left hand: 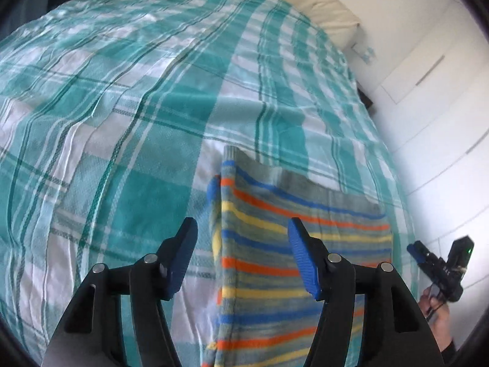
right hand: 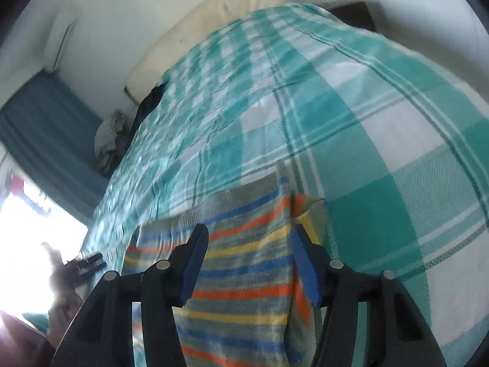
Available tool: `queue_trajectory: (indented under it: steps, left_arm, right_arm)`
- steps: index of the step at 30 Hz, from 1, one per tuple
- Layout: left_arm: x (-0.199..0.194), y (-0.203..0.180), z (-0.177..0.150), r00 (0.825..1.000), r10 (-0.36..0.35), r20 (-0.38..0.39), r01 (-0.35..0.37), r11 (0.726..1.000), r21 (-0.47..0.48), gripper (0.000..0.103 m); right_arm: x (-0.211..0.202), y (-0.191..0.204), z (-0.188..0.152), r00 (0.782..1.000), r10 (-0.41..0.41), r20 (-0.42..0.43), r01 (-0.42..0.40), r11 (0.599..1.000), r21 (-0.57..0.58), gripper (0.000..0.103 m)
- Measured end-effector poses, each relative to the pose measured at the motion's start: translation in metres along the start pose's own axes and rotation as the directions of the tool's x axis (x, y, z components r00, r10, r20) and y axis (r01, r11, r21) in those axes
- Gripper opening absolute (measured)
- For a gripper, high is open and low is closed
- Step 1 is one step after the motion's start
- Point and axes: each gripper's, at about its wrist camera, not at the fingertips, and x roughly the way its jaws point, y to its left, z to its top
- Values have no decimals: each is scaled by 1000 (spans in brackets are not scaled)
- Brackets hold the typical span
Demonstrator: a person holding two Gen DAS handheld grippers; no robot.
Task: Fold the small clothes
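A small striped garment (left hand: pixel 275 244), grey with blue, orange and yellow bands, lies folded flat on the bed near its front edge. It also shows in the right wrist view (right hand: pixel 244 275). My left gripper (left hand: pixel 241 232) is open and empty above the garment's left edge. My right gripper (right hand: pixel 249 238) is open and empty above the garment, near its right edge. The right gripper also shows in the left wrist view (left hand: pixel 412 249) off the bed's right side. The left gripper shows small and dark in the right wrist view (right hand: pixel 97 260).
The bed carries a teal and white checked cover (left hand: pixel 137 107). A cream pillow (left hand: pixel 321 3) lies at its far end. White cupboard doors (left hand: pixel 434 91) stand to the right. A clothes heap (right hand: pixel 107 140) lies beside a teal curtain (right hand: pixel 45 128).
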Motion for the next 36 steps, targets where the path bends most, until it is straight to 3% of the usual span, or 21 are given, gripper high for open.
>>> queue_trajectory:
  steps: [2, 4, 5, 6, 7, 8, 10, 11, 12, 14, 17, 19, 20, 22, 23, 24, 27, 29, 31, 36]
  left_arm:
    - [-9, -19, -29, 1000, -22, 8, 21, 994, 104, 67]
    - [2, -34, -57, 998, -16, -68, 30, 978, 205, 64]
    - [19, -38, -78, 986, 44, -161, 1, 963, 270, 38]
    - [31, -36, -94, 967, 113, -230, -39, 952, 303, 5]
    - [34, -30, -109, 950, 157, -270, -69, 948, 310, 5]
    - [22, -22, -117, 959, 137, -249, -62, 957, 284, 6]
    - [-7, -14, -124, 969, 120, -217, -68, 971, 231, 12]
    - [-21, -13, -125, 976, 117, -185, -78, 975, 208, 34]
    - [-30, -15, -124, 981, 121, -149, -90, 976, 199, 63]
    - [-42, -30, -118, 993, 110, -43, -98, 973, 207, 79]
    - [-31, -63, -108, 995, 100, -1, -97, 969, 228, 81]
    - [-3, -80, -109, 990, 141, -19, -130, 954, 270, 85]
    - [15, -82, -111, 982, 183, -48, -161, 940, 301, 87]
    - [46, -79, -130, 945, 291, -148, -222, 905, 364, 82]
    - [44, -76, -142, 941, 311, -132, -240, 889, 389, 82]
    - [31, -76, -151, 949, 300, -95, -241, 886, 397, 82]
    - [-1, -80, -170, 954, 290, -79, -240, 892, 383, 84]
    - [-19, -88, -181, 961, 276, -32, -246, 897, 367, 93]
    - [-28, -96, -189, 954, 299, 7, -281, 888, 364, 95]
    - [-32, -102, -201, 950, 312, 12, -297, 890, 345, 95]
  right_arm:
    - [-12, 26, -30, 999, 10, -47, -18, 983, -184, 57]
    - [-12, 41, -68, 985, 70, -158, -114, 950, -292, 54]
    - [-6, 40, -88, 970, 70, -234, -144, 938, -316, 47]
    - [1, 35, -106, 958, 9, -287, -109, 936, -335, 44]
    - [8, 23, -126, 934, -107, -342, -24, 933, -358, 32]
    - [4, 13, -137, 924, -155, -350, 20, 932, -362, 17]
    - [-32, 2, -142, 944, -152, -292, 52, 944, -325, 16]
    - [-46, 1, -143, 949, -163, -268, 74, 947, -314, 23]
    - [-61, 2, -143, 959, -171, -224, 95, 945, -312, 24]
    - [-73, 8, -137, 976, -143, -164, 86, 946, -313, 32]
    - [-64, 22, -127, 986, -102, -135, 57, 952, -302, 32]
    - [-45, 28, -127, 985, -96, -141, 51, 955, -291, 32]
    - [-28, 28, -125, 981, -119, -156, 70, 955, -288, 32]
    - [-10, 14, -141, 950, -185, -252, 123, 963, -241, 31]
    - [-16, 10, -146, 957, -170, -233, 119, 968, -221, 31]
    - [-31, 9, -151, 961, -173, -216, 127, 969, -213, 31]
    - [-78, 18, -170, 963, -217, -157, 179, 958, -225, 37]
    - [-109, 25, -187, 982, -178, -66, 160, 961, -225, 58]
    - [-128, 27, -205, 986, -165, 17, 165, 964, -211, 70]
    - [-129, 27, -213, 981, -191, 19, 191, 962, -197, 71]
